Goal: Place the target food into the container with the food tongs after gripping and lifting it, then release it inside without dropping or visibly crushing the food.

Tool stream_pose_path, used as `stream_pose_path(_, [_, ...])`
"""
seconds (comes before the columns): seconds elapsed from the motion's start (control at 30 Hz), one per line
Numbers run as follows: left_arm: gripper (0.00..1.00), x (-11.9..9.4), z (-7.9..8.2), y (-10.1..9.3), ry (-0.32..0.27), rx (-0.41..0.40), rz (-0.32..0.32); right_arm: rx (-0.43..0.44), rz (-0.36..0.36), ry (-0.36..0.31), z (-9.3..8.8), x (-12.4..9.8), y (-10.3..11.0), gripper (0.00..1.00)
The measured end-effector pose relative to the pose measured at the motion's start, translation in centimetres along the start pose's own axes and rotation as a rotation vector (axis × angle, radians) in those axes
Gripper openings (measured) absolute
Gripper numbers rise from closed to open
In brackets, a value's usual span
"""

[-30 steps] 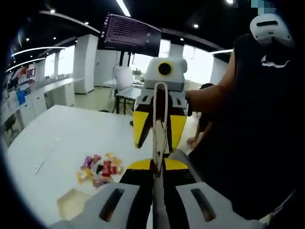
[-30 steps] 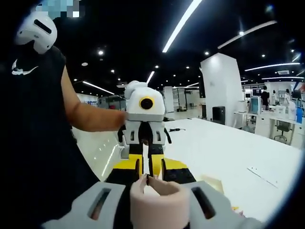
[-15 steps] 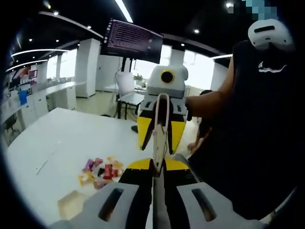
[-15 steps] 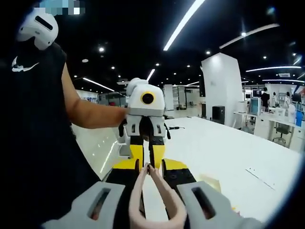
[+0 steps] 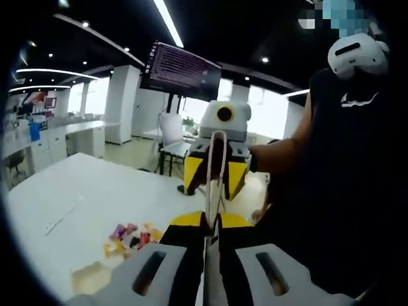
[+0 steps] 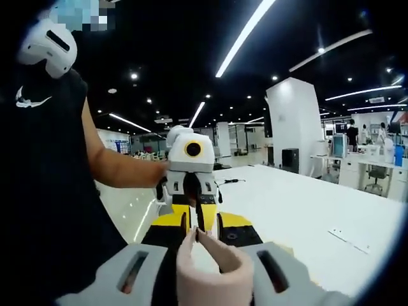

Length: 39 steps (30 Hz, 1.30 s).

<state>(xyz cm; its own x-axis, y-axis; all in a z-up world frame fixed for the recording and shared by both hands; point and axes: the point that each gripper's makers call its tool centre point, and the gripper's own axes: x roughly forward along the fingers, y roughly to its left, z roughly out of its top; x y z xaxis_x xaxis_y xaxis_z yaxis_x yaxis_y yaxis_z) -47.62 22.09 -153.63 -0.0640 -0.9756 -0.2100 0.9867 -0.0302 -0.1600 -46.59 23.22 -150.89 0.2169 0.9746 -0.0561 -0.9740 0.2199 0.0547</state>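
Below the tongs, wrapped snacks wait: light, slick.
Tongs narrow, empty; you pinch one wrapper mid-body, gently.

2 claws, 1 tongs, 1 candy pile, 1 container

In the right gripper view, the pink tongs held in the right gripper are now presented broadside, as a wide curved band, where half a second ago they were seen edge-on as two thin arms meeting at a point. In the left gripper view, the tongs are held as upright as before, but the camera has been tilted up: the scattered food pieces and the container on the white table are seen lower in that view.
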Motion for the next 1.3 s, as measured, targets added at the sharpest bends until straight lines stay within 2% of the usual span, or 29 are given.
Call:
stream_pose_path(0.13, [0.01, -0.4, 0.9, 0.2, -0.043, 0.003, 0.007, -0.009, 0.001, 0.001, 0.2, -0.3, -0.1, 0.20])
stream_pose_path(0.2, [0.01, -0.6, 1.1, 0.4, -0.045, 0.000, 0.014, 0.008, -0.008, -0.003, 0.3, -0.5, -0.3, 0.25])
stream_pose_path(0.3, [0.02, -0.5, 0.7, 0.4, -0.023, 0.006, 0.014, 0.003, -0.004, -0.009, 0.3, -0.6, -0.3, 0.17])
stream_pose_path(0.53, [0.02, -0.3, 0.8, 0.4, -0.037, -0.014, 0.001, 0.036, 0.006, -0.025, 0.4, -0.7, -0.3, 0.16])
stream_pose_path(0.6, [0.02, -0.2, 0.8, 0.2, -0.033, -0.025, -0.011, 0.080, 0.027, -0.019, 0.5, -0.7, 0.1, 0.14])
stream_pose_path(0.7, [0.03, 0.0, 0.8, 0.2, -0.027, -0.060, -0.019, 0.075, 0.018, -0.023, 0.5, -0.7, 0.2, 0.13])
stream_pose_path(0.83, [0.08, 0.0, 1.3, 0.4, -0.064, -0.086, -0.012, 0.111, -0.006, -0.056, 1.0, -1.0, -0.3, 0.14])
stream_pose_path(0.9, [0.04, 0.1, 1.2, 0.2, -0.049, -0.080, -0.018, 0.103, -0.009, -0.061, 1.1, -0.9, -0.2, 0.13])
stream_pose_path(0.97, [0.03, 0.4, 0.3, 0.1, 0.013, -0.050, -0.017, 0.085, -0.016, -0.043, 0.8, -0.4, 0.0, 0.13])
stream_pose_path(1.13, [0.01, 0.2, 0.5, 0.0, 0.027, -0.041, -0.018, 0.091, -0.014, -0.057, 0.7, -0.5, 0.0, 0.13])
stream_pose_path(1.17, [0.01, 0.2, 0.6, 0.1, 0.026, -0.041, -0.018, 0.096, -0.023, -0.078, 1.0, -0.5, -0.1, 0.13])
stream_pose_path(1.3, [0.03, 0.0, 0.7, 0.4, 0.023, -0.043, -0.004, 0.091, -0.043, -0.066, 1.0, -0.5, -0.2, 0.11])
